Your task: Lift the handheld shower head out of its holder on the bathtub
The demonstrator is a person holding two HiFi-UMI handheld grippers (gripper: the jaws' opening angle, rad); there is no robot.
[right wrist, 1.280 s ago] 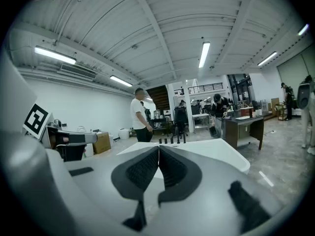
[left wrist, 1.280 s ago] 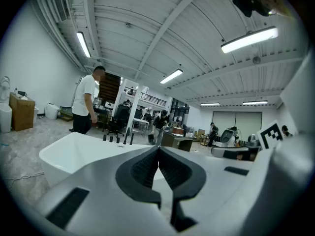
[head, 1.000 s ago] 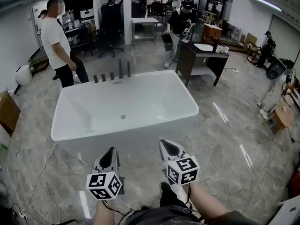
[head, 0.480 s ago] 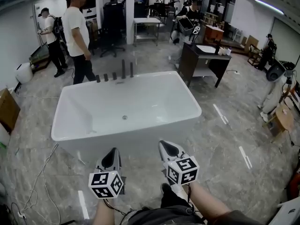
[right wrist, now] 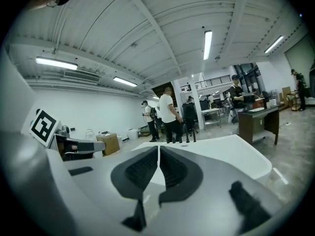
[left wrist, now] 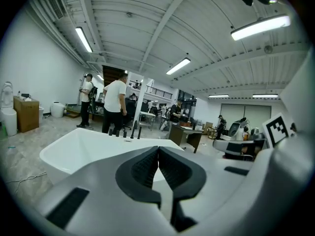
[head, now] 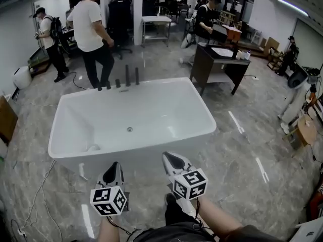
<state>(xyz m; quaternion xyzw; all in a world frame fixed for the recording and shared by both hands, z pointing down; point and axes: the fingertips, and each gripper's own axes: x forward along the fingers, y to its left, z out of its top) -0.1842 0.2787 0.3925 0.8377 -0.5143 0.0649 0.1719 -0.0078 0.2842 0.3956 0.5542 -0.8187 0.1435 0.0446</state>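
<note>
A white bathtub (head: 151, 110) fills mid-frame, with a person in a white shirt (head: 93, 29) at its far rim, upper left. At bottom centre the left gripper (head: 112, 169) and right gripper (head: 170, 159), with black-and-white marker cubes (head: 190, 183), are clenched and empty. They are well apart from the black shower fittings (head: 127, 76) on the far rim, where the handheld head cannot be singled out.

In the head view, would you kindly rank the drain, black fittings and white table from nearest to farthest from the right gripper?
1. Drain, in the tub's floor.
2. Black fittings, far rim.
3. White table, back of room.
</note>
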